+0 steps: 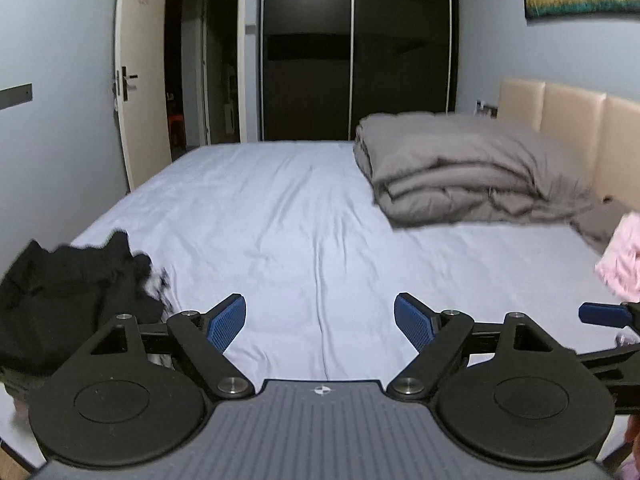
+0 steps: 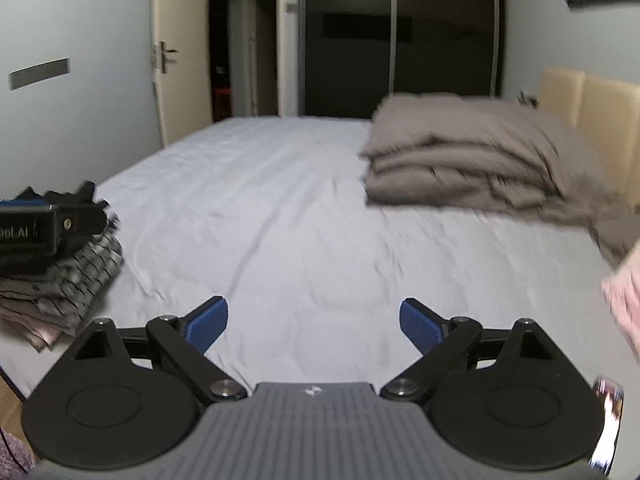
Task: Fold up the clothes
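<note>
My left gripper [image 1: 320, 322] is open and empty, held over the near part of the pale blue bed sheet [image 1: 280, 220]. A crumpled black garment [image 1: 68, 296] lies on the bed to its left. My right gripper [image 2: 314, 326] is open and empty above the sheet [image 2: 300, 220]. A stack of folded clothes, grey patterned on top [image 2: 68, 284], lies at the left of the right wrist view, partly hidden by the left gripper's body [image 2: 44, 228]. A pink garment [image 1: 622, 260] lies at the right edge; it also shows in the right wrist view [image 2: 626, 300].
A folded grey duvet [image 1: 460, 172] sits at the far right of the bed by the beige headboard [image 1: 572, 120]. A dark sliding wardrobe [image 1: 356, 52] and an open white door [image 1: 140, 72] stand beyond the bed.
</note>
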